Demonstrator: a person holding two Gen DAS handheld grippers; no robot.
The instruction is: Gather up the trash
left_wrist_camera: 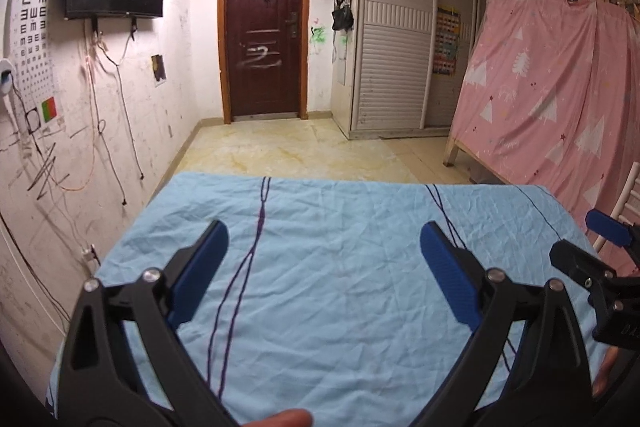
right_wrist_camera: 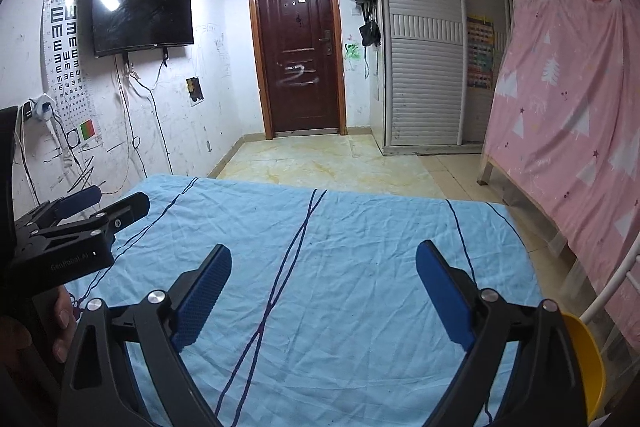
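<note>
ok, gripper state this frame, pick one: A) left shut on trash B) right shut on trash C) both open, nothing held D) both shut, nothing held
C: the left gripper and the right gripper both have their blue fingers spread wide over the blue sheet, with only bare cloth between them, and no trash shows in either view.
</note>
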